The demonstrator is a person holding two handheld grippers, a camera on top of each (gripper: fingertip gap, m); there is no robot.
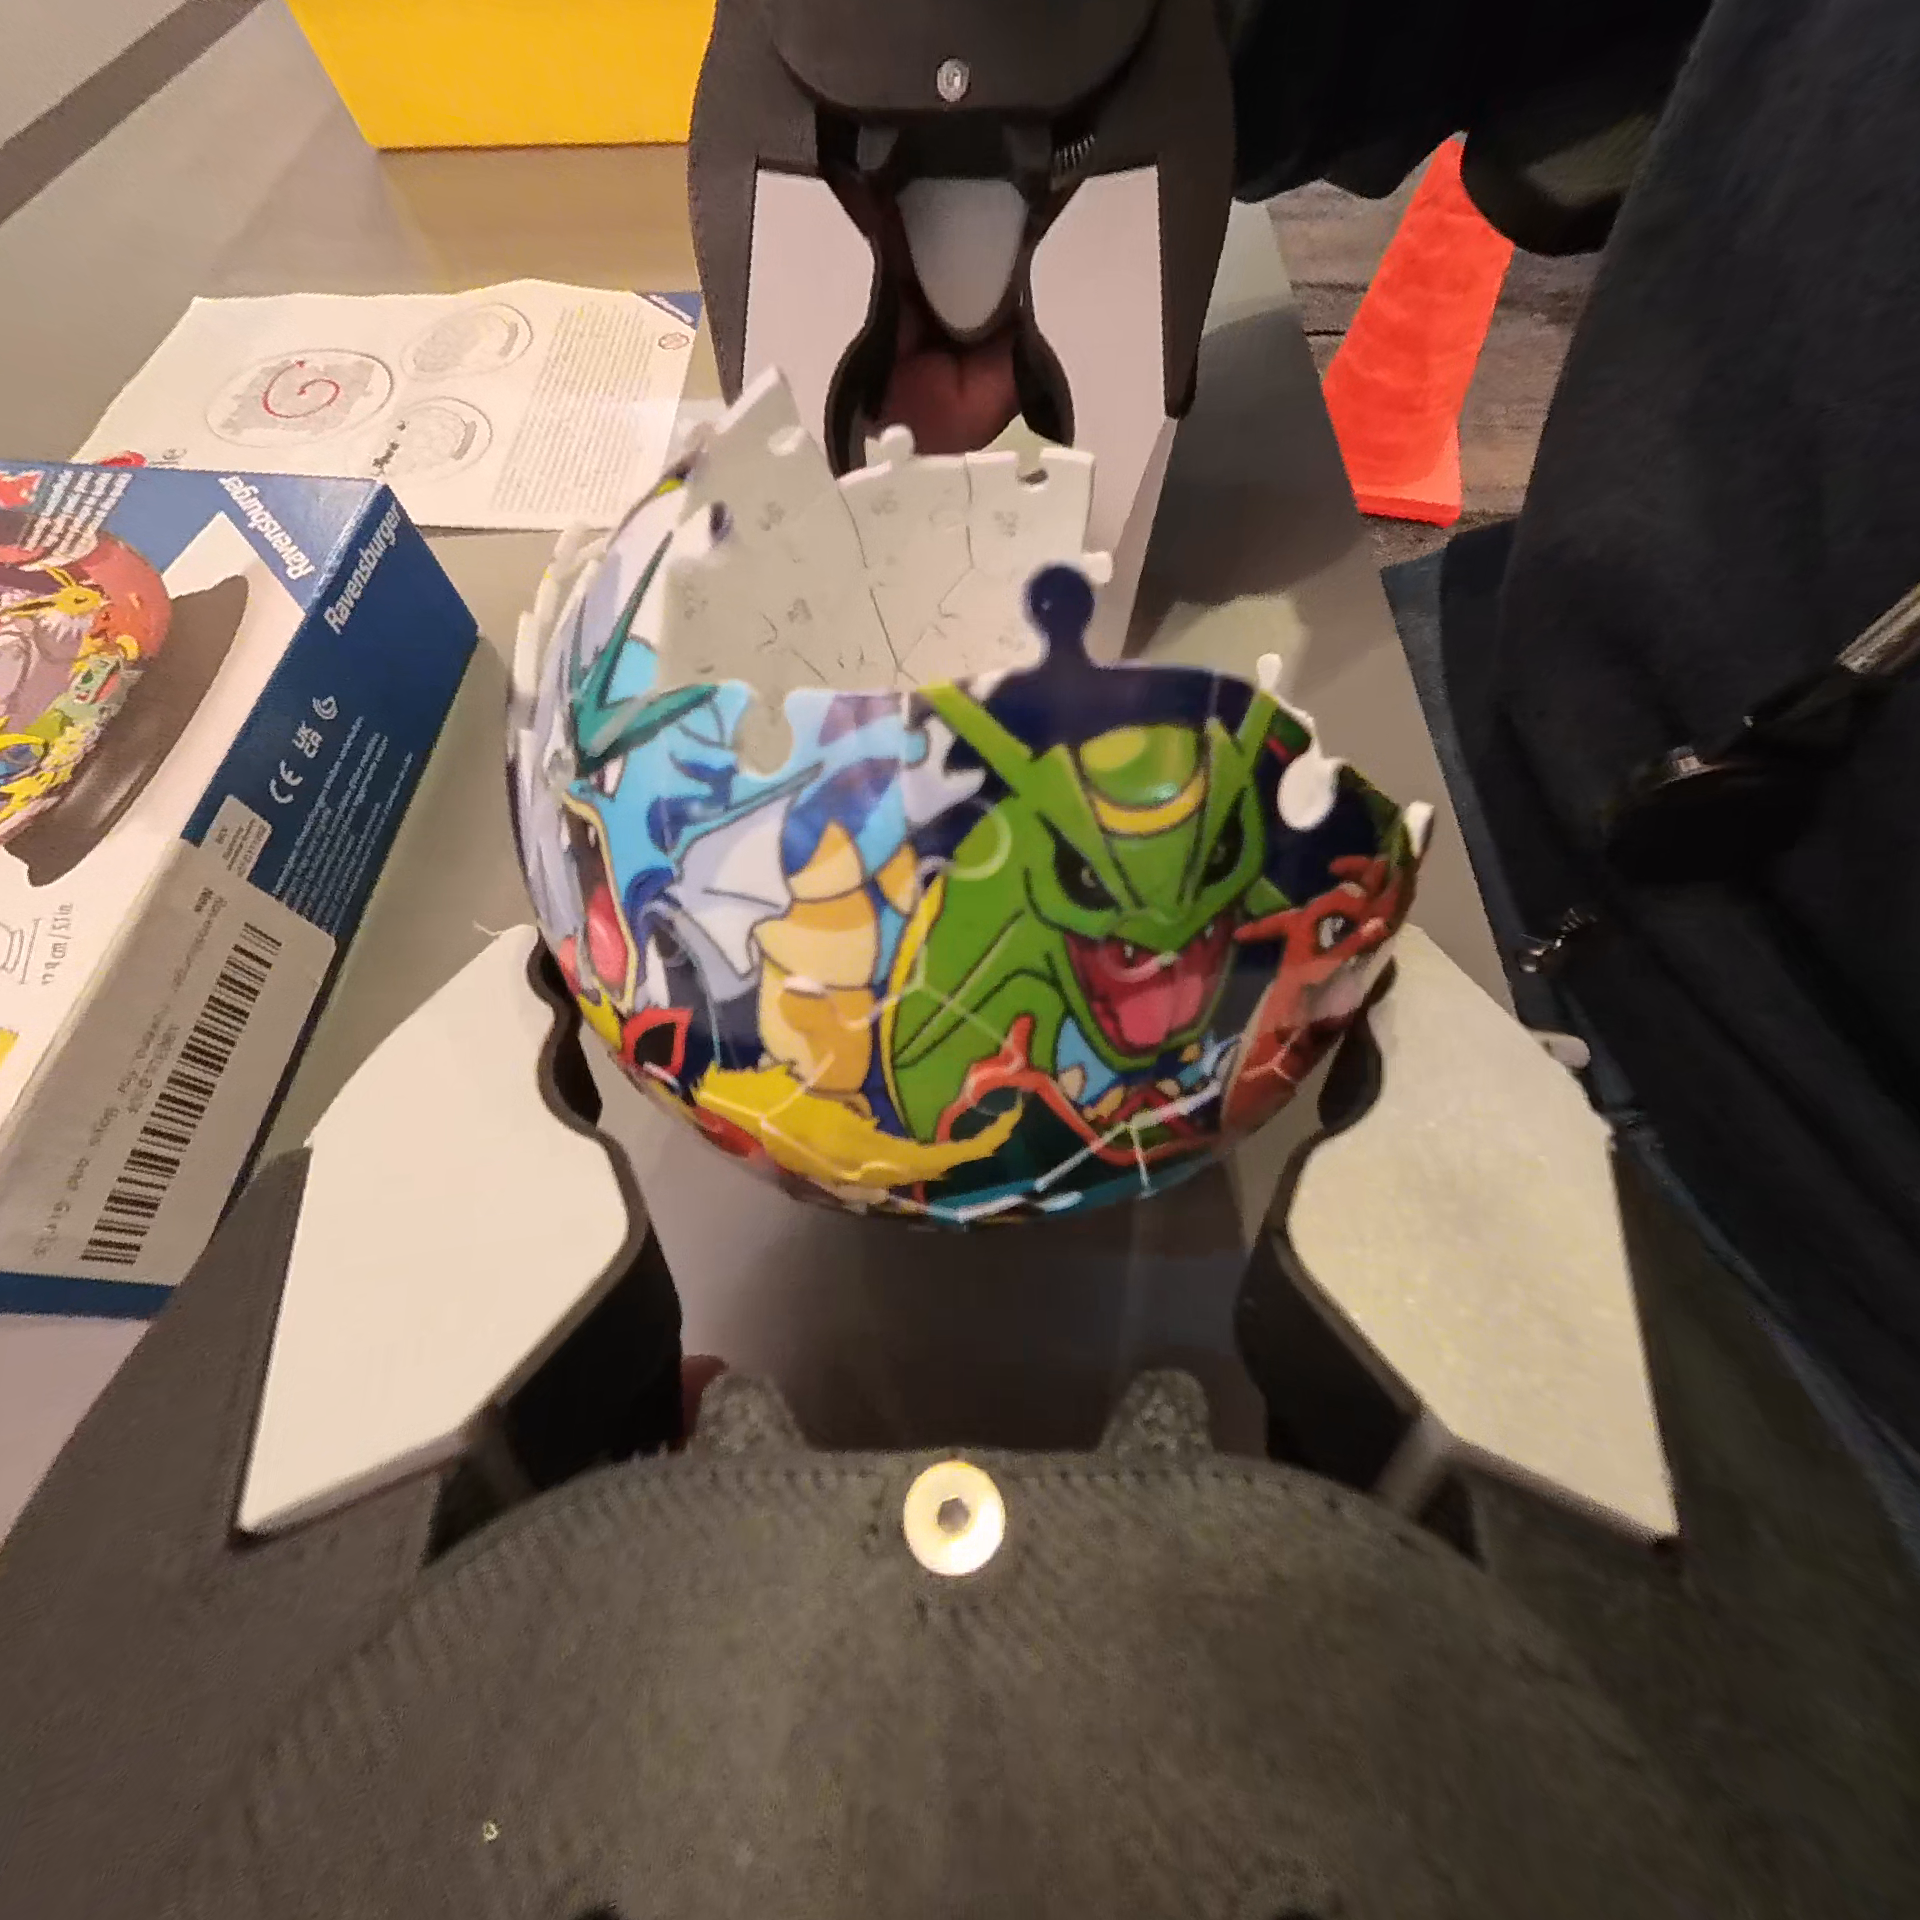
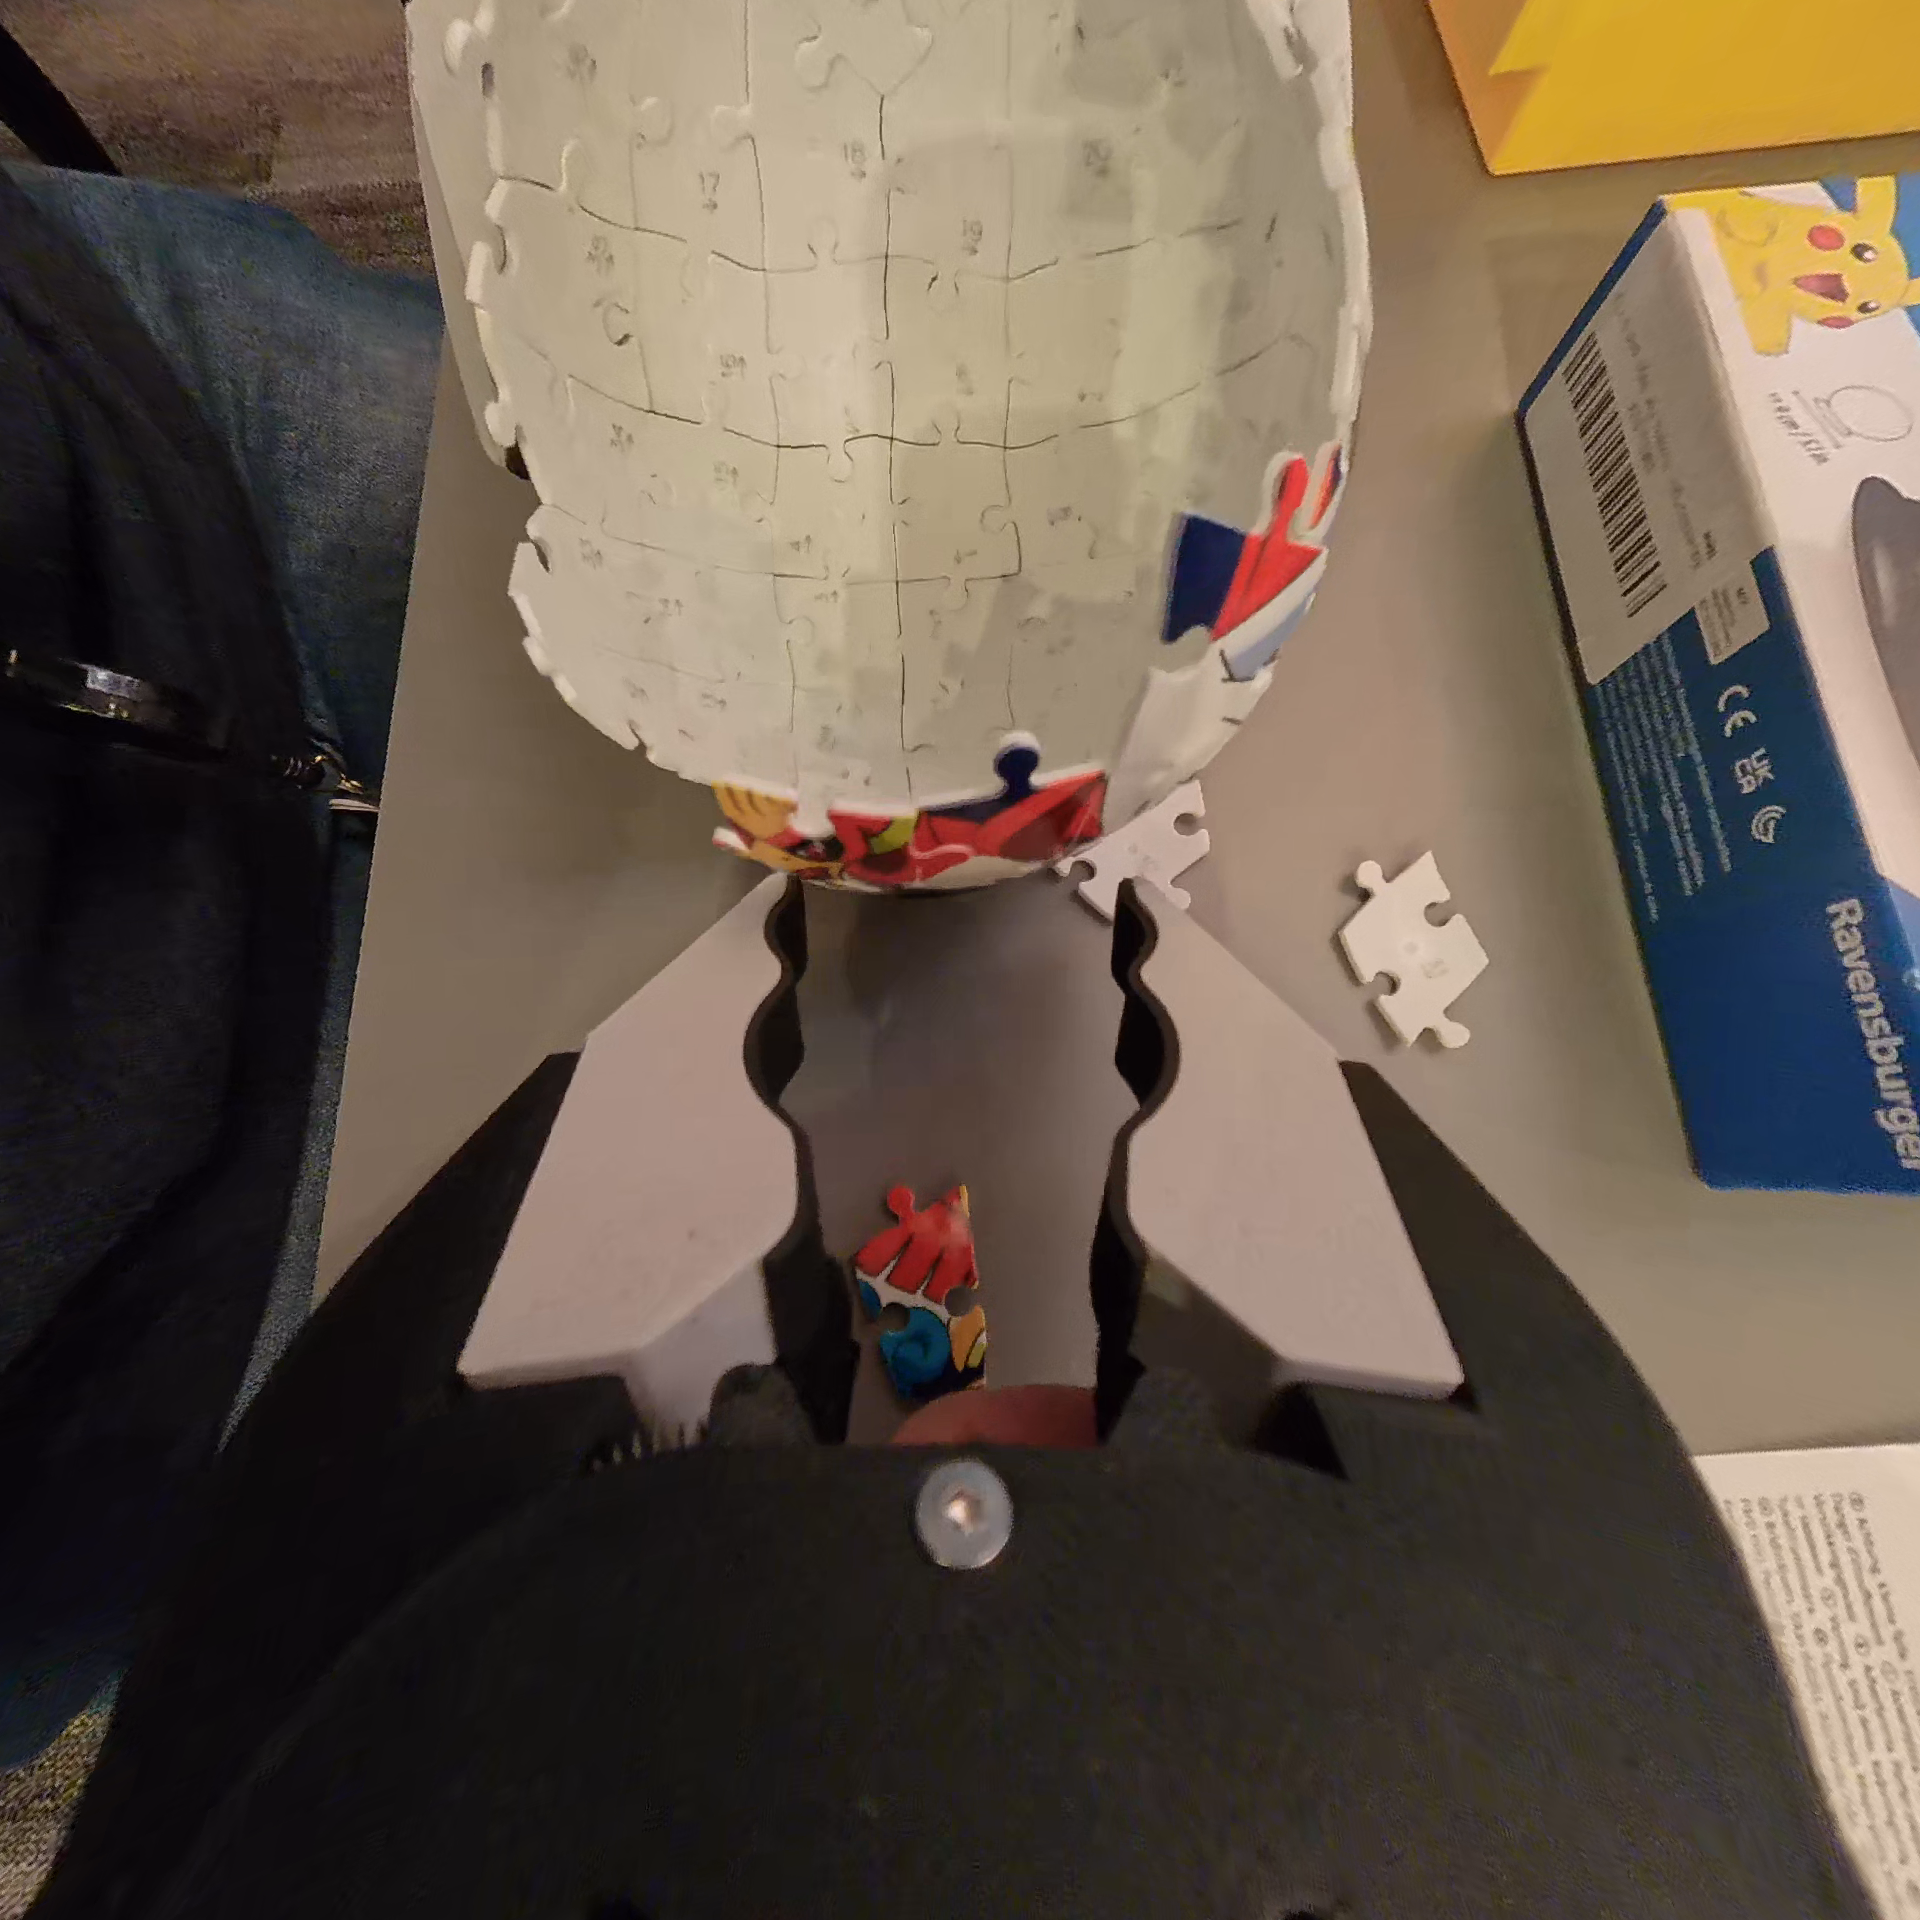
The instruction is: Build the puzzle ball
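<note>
Both sets of jaws work together: my left gripper (image 1: pixel 961 997) clamps the half-built puzzle ball (image 1: pixel 935 883) above the desk (image 1: pixel 260 218), open side up, so it stays steady. My right gripper (image 2: pixel 961 904) is spread; a coloured piece (image 2: pixel 925 1304) seems lodged deep inside, ready for fitting.

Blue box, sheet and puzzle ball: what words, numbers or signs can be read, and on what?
I do not quote writing; it stands here.
Blue box: brand lettering, marks, barcode, fine print on its side.
Instruction sheet: printed columns, too small to read.
Puzzle ball: faint numbers inside its white pieces.
Loose white piece: a faint mark, unreadable.
</note>
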